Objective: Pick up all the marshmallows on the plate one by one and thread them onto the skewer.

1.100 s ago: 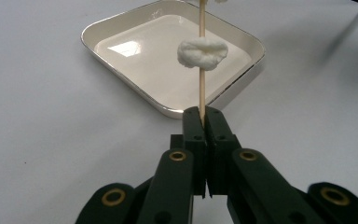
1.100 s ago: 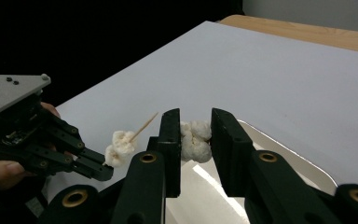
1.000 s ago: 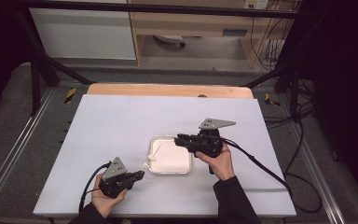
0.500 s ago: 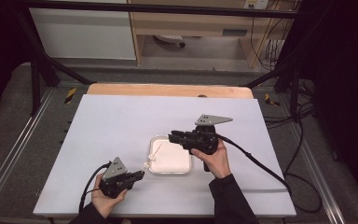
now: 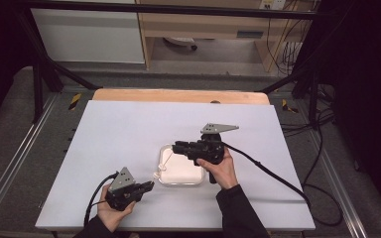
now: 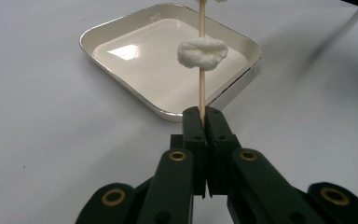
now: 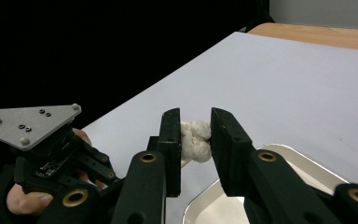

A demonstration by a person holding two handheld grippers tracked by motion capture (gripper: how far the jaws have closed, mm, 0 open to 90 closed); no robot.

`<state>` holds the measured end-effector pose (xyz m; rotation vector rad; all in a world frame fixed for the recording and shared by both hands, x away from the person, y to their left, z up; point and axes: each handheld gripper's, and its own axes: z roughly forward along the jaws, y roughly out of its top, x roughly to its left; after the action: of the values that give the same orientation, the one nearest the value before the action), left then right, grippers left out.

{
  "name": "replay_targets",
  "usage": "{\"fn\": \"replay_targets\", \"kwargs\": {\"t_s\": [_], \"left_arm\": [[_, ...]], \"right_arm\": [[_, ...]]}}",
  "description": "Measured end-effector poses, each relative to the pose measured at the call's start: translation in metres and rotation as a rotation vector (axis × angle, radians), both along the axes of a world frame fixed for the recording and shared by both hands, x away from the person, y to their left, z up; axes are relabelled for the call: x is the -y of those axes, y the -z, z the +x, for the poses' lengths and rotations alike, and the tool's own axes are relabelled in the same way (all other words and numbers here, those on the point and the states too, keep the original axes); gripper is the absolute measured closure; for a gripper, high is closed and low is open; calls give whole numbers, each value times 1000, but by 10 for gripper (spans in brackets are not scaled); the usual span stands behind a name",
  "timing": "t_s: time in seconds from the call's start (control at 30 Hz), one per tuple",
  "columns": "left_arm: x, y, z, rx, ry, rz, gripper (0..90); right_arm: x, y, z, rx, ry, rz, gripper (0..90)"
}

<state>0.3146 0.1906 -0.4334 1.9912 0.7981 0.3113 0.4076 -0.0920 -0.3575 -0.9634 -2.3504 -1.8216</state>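
My left gripper point(image 6: 202, 115) is shut on the lower end of a thin wooden skewer point(image 6: 201, 88), near the table's front edge in the high view point(image 5: 150, 185). The skewer slants up over a shallow silver tray point(image 6: 121, 25). A white puffy lump point(image 6: 203, 52) is threaded on it partway along. My right gripper point(image 7: 195, 135) is shut on a second white lump point(image 7: 196, 138) at the skewer's far end. In the high view the right gripper point(image 5: 175, 145) points left over the tray point(image 5: 193, 182).
The white table top point(image 5: 129, 134) has open room to the left and behind the tray. A wooden strip point(image 5: 178, 95) runs along the far edge. Each gripper trails a black cable point(image 5: 268, 171) toward the front. The left gripper's grey plate point(image 7: 28, 123) appears in the right gripper view.
My right gripper has edged a little to the left over the tray with the white lump in its jaws. The left gripper and the skewer's lower end have stayed put.
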Motion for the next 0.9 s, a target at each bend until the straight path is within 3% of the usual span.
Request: {"fn": "replay_targets", "kwargs": {"t_s": [0.9], "left_arm": [[-2,-1,-1,18,-7,-14,885]], "right_arm": [[-9,12,3,-65,-31,51,750]]}}
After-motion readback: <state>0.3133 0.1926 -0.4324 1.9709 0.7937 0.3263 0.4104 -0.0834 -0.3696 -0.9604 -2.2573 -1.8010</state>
